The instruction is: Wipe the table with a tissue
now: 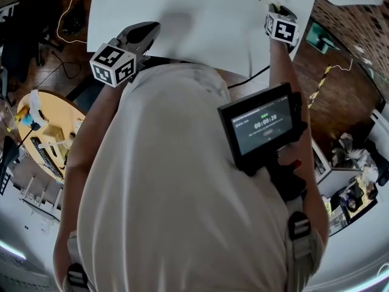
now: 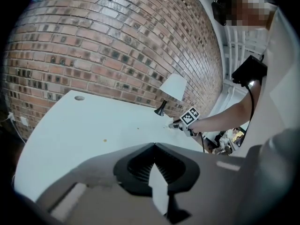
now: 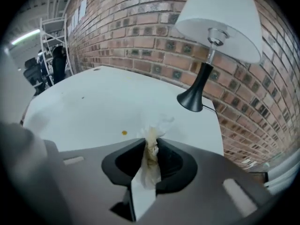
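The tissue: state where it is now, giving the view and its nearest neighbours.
In the right gripper view, the tissue is pinched between the jaws of the right gripper, over the white table, near a small yellow spot.

Indoor workroom, part lab, part studio office. An exposed brick wall (image 2: 108, 46) runs along the far side of a large white table (image 1: 200, 17), with a white-shaded lamp (image 3: 211, 36) at its far right. The floor (image 1: 343, 102) is dark wood, with loose cables (image 1: 61, 26) at the left. A cluttered round yellow table (image 1: 61, 117) sits near left, crowded desks (image 1: 355, 163) sit near right, and a metal shelving rack (image 3: 49, 32) stands far left.
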### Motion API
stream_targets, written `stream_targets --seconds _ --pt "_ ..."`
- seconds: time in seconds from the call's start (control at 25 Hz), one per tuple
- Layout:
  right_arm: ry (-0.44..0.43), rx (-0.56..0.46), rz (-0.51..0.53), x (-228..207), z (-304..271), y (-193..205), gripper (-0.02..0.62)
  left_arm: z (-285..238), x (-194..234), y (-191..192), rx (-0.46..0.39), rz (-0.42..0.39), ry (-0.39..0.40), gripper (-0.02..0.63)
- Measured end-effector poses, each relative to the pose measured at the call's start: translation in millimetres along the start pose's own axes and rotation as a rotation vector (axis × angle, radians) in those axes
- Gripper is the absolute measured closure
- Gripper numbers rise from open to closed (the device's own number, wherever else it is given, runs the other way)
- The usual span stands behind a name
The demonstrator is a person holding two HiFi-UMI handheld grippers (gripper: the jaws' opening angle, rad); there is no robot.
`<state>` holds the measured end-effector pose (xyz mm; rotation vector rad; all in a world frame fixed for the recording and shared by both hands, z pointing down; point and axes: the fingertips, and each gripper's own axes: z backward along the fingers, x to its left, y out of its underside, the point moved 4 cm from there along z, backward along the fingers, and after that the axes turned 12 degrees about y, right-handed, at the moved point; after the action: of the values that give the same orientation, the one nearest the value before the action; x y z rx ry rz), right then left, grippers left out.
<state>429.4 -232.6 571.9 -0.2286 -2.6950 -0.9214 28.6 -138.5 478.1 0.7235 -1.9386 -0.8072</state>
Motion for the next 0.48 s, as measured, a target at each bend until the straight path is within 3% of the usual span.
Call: stream_targets --seconds 0.48 --pt "-0.075 -0.082 0.137 47 3 -18 0.525 2 1 5 0.003 0.006 -0.002 0.601"
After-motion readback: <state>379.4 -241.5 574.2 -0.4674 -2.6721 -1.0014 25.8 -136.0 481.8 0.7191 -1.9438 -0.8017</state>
